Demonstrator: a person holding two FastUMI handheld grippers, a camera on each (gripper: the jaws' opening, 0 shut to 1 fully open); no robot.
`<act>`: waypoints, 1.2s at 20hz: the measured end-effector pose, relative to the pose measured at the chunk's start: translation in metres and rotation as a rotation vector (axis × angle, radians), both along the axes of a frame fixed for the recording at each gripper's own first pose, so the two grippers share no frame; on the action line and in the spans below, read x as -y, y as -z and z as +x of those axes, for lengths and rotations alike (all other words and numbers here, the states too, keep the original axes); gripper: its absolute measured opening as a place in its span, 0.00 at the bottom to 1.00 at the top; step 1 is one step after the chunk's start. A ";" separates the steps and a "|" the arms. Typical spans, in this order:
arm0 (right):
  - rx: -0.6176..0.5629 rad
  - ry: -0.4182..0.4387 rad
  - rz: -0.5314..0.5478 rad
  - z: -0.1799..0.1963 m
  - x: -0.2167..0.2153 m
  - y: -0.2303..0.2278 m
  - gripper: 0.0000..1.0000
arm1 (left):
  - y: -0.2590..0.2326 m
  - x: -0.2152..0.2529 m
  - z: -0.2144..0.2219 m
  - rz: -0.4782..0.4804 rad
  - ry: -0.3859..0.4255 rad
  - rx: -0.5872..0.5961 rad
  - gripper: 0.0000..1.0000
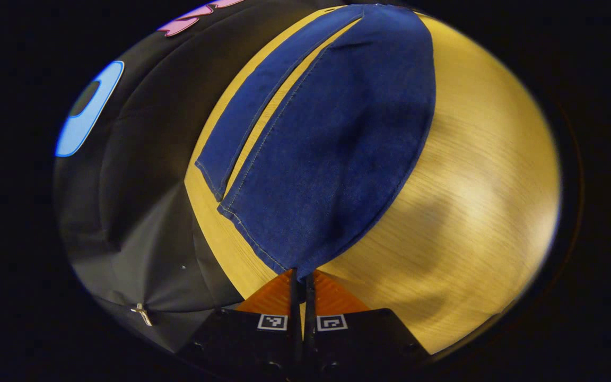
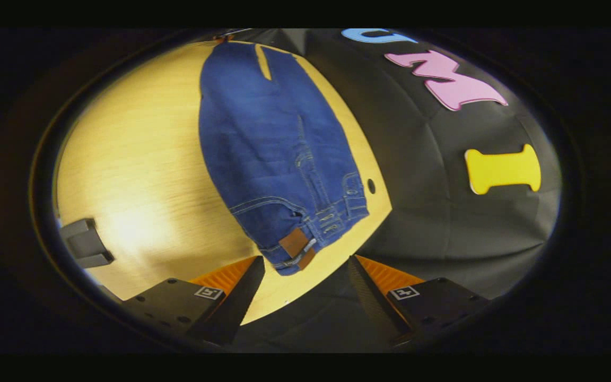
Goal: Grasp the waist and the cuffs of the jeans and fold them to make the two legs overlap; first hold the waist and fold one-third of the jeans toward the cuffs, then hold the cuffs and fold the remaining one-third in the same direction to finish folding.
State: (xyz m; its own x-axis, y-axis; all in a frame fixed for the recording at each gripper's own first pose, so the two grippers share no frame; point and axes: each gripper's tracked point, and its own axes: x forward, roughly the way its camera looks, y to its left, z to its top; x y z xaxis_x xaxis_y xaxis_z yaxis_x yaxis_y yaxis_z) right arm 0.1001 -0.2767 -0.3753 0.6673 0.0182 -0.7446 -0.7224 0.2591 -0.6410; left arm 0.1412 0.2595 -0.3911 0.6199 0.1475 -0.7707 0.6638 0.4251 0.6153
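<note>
While your left claw (image 1: 302, 276) is clamped on a cuff of the jeans (image 1: 332, 143), lifting that leg off the bench (image 1: 475, 212), your right claw (image 2: 305, 265) hangs spread apart beside the waist (image 2: 305, 241).

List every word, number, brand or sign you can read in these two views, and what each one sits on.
No word or number on the objects here is readable.
Brown patch on the waistband of the jeans: any print is too small and blurred to read.
Square markers on the left gripper and the right gripper: black-and-white patterns only, no letters.
</note>
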 end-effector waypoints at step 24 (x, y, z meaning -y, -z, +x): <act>-0.098 -0.281 -0.096 0.010 -0.012 0.032 0.06 | -0.004 0.001 0.001 -0.015 -0.115 -0.053 0.06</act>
